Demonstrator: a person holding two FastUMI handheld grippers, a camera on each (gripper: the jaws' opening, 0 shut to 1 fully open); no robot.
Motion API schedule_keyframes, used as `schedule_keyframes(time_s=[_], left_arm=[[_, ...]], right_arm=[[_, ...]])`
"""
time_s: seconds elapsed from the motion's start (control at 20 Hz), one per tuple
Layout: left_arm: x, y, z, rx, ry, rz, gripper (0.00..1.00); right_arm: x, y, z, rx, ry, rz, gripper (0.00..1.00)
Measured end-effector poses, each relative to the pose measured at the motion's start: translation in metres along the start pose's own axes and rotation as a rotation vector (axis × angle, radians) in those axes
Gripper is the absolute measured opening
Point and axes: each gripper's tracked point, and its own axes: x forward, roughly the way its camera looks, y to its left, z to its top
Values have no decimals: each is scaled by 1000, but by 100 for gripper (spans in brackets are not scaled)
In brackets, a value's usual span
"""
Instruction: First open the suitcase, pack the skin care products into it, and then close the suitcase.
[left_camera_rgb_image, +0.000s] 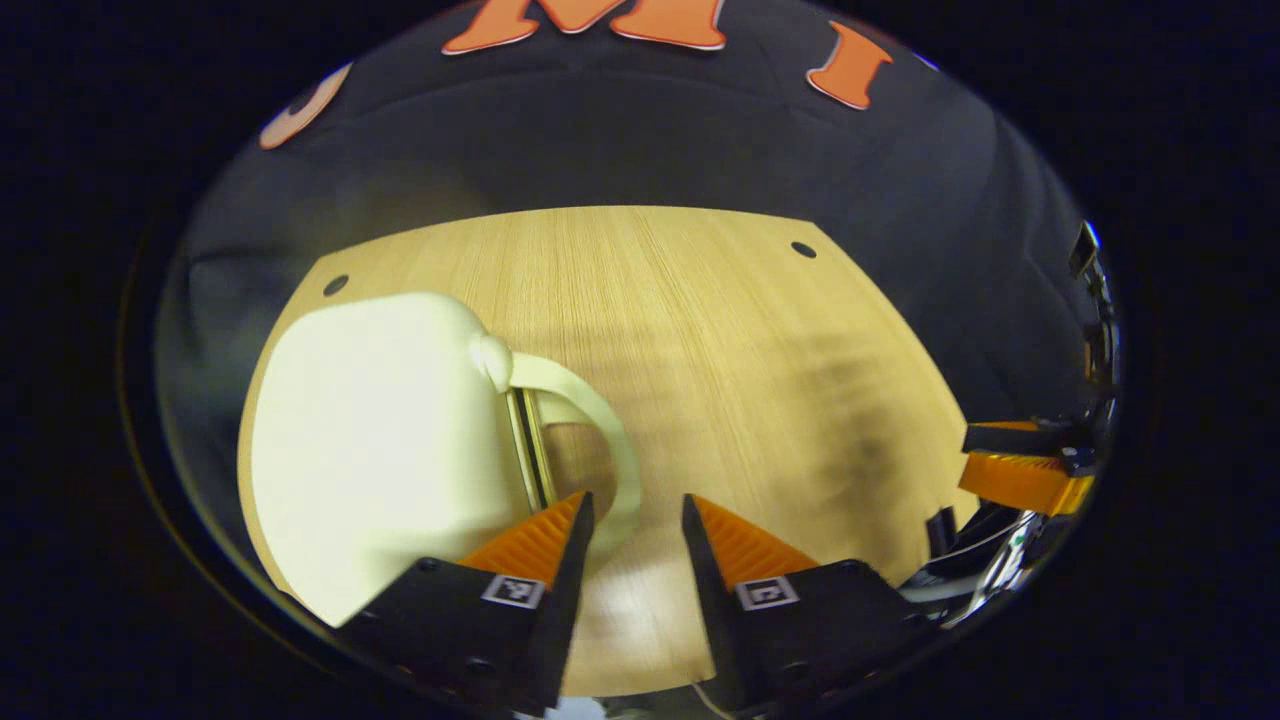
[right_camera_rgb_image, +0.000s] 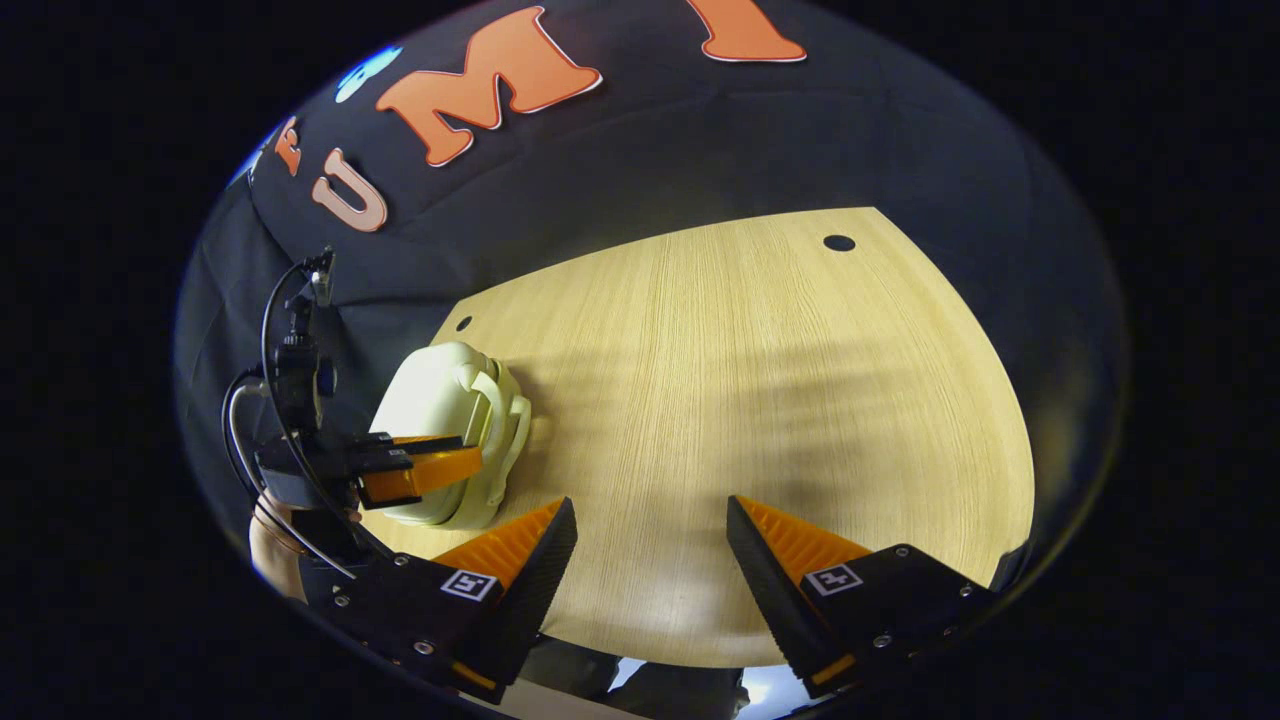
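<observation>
Left gripper view, left to right. Cream suitcase (left_camera_rgb_image: 385, 450) lying closed on wooden table (left_camera_rgb_image: 720, 340), at the table's left side; curved handle (left_camera_rgb_image: 590, 420) arching off its right edge, dark seam with a metallic strip just under the handle. No brand or writing legible on the shell. Left gripper (left_camera_rgb_image: 637, 520) low at bottom centre, jaws moderately apart, nothing between them; left finger tip just in front of the handle's lower end, contact not certain. Small square black-and-white marker tags on both finger bodies, pattern only, no readable text. Two dark round holes in the tabletop near its far corners. At far right edge, right gripper (left_camera_rgb_image: 1020, 470) seen side-on, with cables below it.

Right gripper view, left to right. Left gripper (right_camera_rgb_image: 420, 465) with mounted camera and looped cable, held by a hand (right_camera_rgb_image: 275, 545) at lower left, fingers lying across the front of the suitcase (right_camera_rgb_image: 440, 410), near the handle (right_camera_rgb_image: 505, 440). Suitcase near the table's (right_camera_rgb_image: 780, 400) left far corner. Right gripper (right_camera_rgb_image: 650, 540) at bottom, jaws wide apart, empty, over bare wood well apart from the suitcase. Same marker tags, unreadable as text.
</observation>
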Motion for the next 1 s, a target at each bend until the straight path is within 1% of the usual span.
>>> schedule_keyframes(time_s=[0.05,0.1,0.15,0.2,0.3,0.4,0.55,0.65,0.85,0.9,1.0], left_arm=[[-13,-5,4,-28,-27,-18,78],[-21,-8,9,-45,-53,-18,98],[-34,-3,18,-52,-89,-4,100],[-46,0,27,-51,-124,16,97],[-68,12,38,-42,-196,54,97],[-93,16,58,-25,-284,76,96],[-120,9,71,-14,-426,100,96],[-133,5,77,-5,-499,104,96],[-159,0,84,-12,-628,116,96],[-157,1,86,-18,-648,112,96],[-157,3,85,-29,-659,73,96]], right_arm=[[-1,1,1,-6,-5,-2,96],[-1,1,4,-11,-14,-11,96],[-3,0,7,-16,-27,-21,96],[-5,-1,11,-20,-45,-34,96],[-12,3,23,-32,-95,-60,96],[-23,5,39,-45,-166,-90,96],[-42,18,68,-62,-299,-109,96],[-55,26,81,-76,-382,-136,96],[-75,49,93,-114,-485,-161,96],[-80,53,94,-124,-502,-174,96],[-86,62,95,-139,-536,-191,96]])
